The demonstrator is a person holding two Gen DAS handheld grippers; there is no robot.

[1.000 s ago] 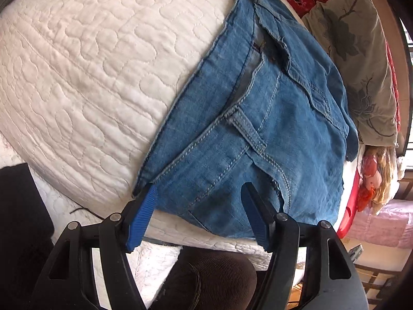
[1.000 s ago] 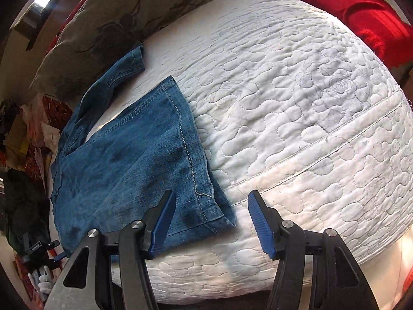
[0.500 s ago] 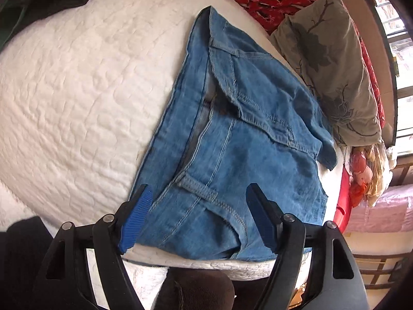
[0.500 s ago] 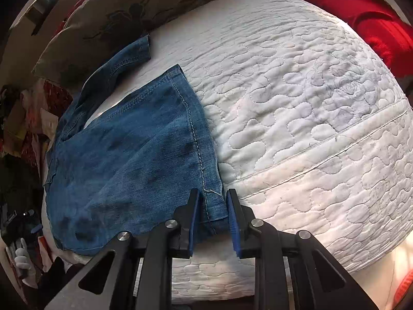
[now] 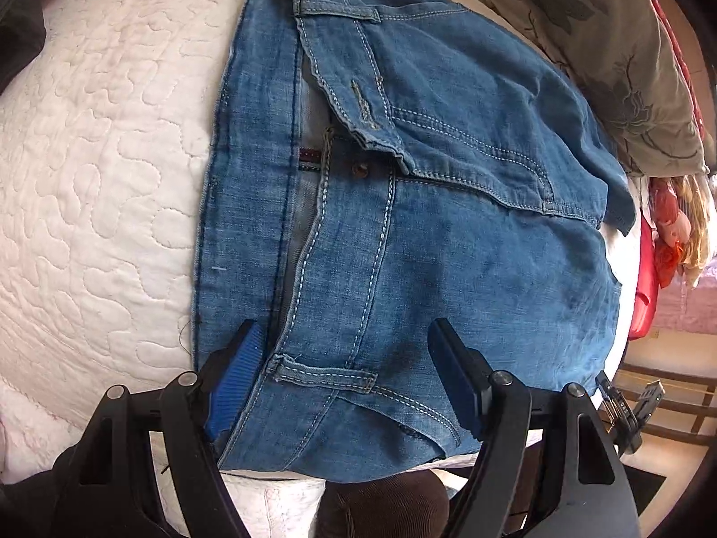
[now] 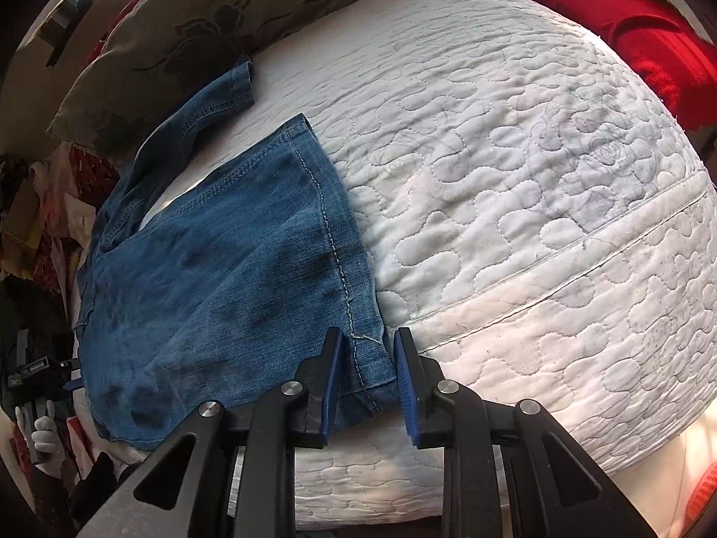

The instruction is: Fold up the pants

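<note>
Blue denim pants (image 5: 448,233) lie folded on a white quilted bed. In the left wrist view I see the waistband end with a belt loop, button and pocket. My left gripper (image 5: 345,381) is open, its blue pads either side of the near waistband corner, just above the cloth. In the right wrist view the pants (image 6: 215,278) show their hem end. My right gripper (image 6: 367,381) is narrowed around the near hem corner, its pads close on the cloth edge.
The white quilt (image 6: 515,206) spreads to the right of the pants. An olive flowered pillow (image 5: 596,45) lies at the far side, also in the right wrist view (image 6: 188,22). Red bedding (image 6: 627,22) lies beyond. My dark-trousered knee (image 5: 385,506) is at the bed's near edge.
My left gripper has moved in close over the waistband, still open. My right gripper has closed from wide open onto the hem corner.
</note>
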